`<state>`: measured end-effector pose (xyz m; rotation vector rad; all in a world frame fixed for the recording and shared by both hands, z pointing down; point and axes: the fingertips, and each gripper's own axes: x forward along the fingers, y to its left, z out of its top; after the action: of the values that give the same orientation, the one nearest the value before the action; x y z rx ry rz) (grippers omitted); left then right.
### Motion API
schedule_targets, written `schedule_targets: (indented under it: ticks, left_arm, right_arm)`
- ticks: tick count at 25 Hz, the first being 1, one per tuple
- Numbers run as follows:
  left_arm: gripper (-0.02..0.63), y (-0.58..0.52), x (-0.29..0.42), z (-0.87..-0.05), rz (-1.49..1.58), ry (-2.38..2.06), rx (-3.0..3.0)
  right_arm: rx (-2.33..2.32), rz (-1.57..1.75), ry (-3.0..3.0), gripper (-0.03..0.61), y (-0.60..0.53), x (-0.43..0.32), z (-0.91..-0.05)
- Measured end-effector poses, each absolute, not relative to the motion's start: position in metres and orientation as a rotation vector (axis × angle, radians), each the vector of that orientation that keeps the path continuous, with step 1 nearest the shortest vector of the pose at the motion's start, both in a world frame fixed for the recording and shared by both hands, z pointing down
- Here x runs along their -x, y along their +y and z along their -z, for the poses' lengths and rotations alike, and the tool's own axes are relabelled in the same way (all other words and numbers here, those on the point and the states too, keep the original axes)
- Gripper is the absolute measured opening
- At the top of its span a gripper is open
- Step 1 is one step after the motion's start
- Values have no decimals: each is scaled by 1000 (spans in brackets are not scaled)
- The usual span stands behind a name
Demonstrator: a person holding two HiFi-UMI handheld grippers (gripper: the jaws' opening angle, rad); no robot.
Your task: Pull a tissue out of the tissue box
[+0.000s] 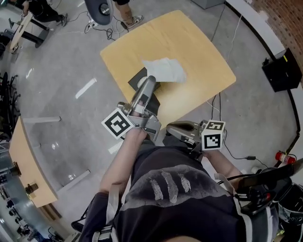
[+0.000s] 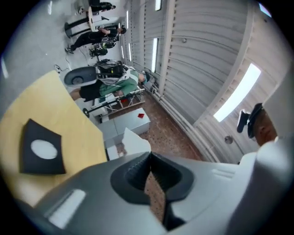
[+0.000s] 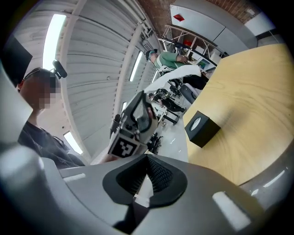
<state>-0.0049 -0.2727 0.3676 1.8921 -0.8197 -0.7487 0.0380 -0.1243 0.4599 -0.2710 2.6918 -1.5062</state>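
Leftmost in the head view, a second wooden tabletop [image 1: 26, 160] stands at the picture's edge on the grey concrete floor [image 1: 61, 80], which is polished enough to catch pale reflections. Far back on the left are an office chair base [image 1: 102, 12] and a person's legs.

Near the middle is the light wooden table [image 1: 199, 52], with rounded corners and a bare top. The black tissue box [image 1: 137, 79] sits on its near left part, partly covered by the left gripper [image 1: 150, 80]. That gripper reaches out over the table, its jaws clenched on the white tissue [image 1: 165, 70]. The tissue spreads crumpled from the jaw tips, just right of the box and over the wood. In the left gripper view the pads of the left gripper [image 2: 148, 158] meet, with a corner of the tissue [image 2: 133, 142] sticking up above them. The tissue box [image 2: 41, 149] lies apart to the left and shows its white oval opening.

Further right and nearer the person, the right gripper [image 1: 170, 128] hangs off the table's near edge, beside its marker cube [image 1: 213, 134]. In its own view the jaws of the right gripper [image 3: 147, 158] are together with nothing held, and the tissue box [image 3: 202, 127] stands beyond them on the table [image 3: 257, 114].

Cables [image 1: 232, 151] trail over the floor on the right. A black case [image 1: 282, 71] sits by a curved white kerb, and a brick wall [image 1: 284, 14] fills the far right corner.
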Motion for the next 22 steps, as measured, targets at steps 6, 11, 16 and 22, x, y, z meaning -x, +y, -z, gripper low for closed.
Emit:
schedule_targets:
  ticks: [6, 11, 16, 22]
  left_arm:
    - [5, -231, 36, -490, 638, -1018, -1642]
    - [4, -200, 52, -559, 485, -1165, -1591]
    - [5, -171, 44, -602, 354, -1126, -1551]
    - [32, -152, 57, -616, 340, -1111, -1520]
  right_arm:
    - [251, 1586, 2706, -2, -117, -34, -468]
    - [257, 1663, 2737, -2, -103, -30, -480]
    - [261, 1684, 2779, -2, -93, -18, -486]
    - [292, 1669, 2791, -2, -81, 2, -480]
